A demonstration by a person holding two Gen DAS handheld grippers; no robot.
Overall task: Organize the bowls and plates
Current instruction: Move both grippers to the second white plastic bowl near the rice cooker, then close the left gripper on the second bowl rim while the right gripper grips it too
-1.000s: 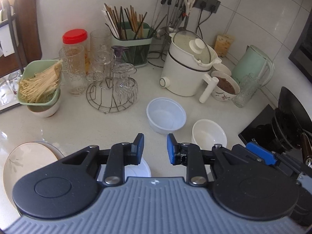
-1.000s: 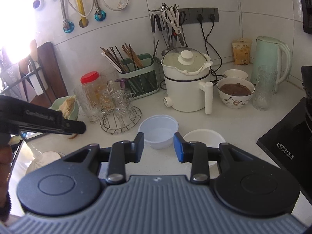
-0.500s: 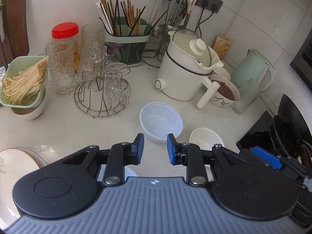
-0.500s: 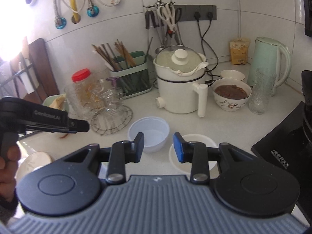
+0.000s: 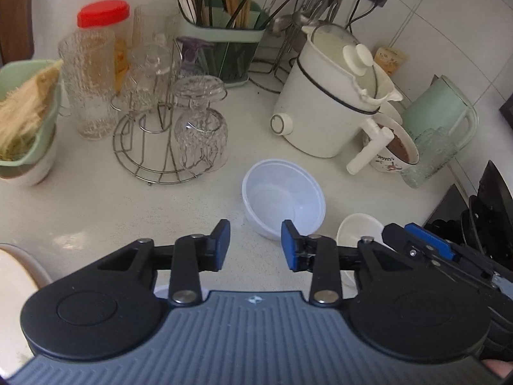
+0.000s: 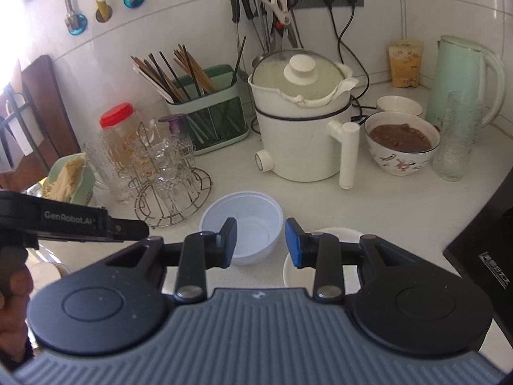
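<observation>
Both grippers have neared the plastic bowl (image 5: pixel 283 200), left fingers (image 5: pixel 221 245) just widening, empty.

The right gripper (image 6: pixel 260 242) hangs with jaws parted and empty above a plastic bowl (image 6: pixel 241 224) near the worktop's (image 6: pixel 400 199) front edge, a white dish (image 6: pixel 323 250) just beside it. The left gripper (image 6: pixel 128 229) reaches in alongside. Behind stand a cooker (image 6: pixel 301 128) and glass rack (image 6: pixel 170 186).
</observation>
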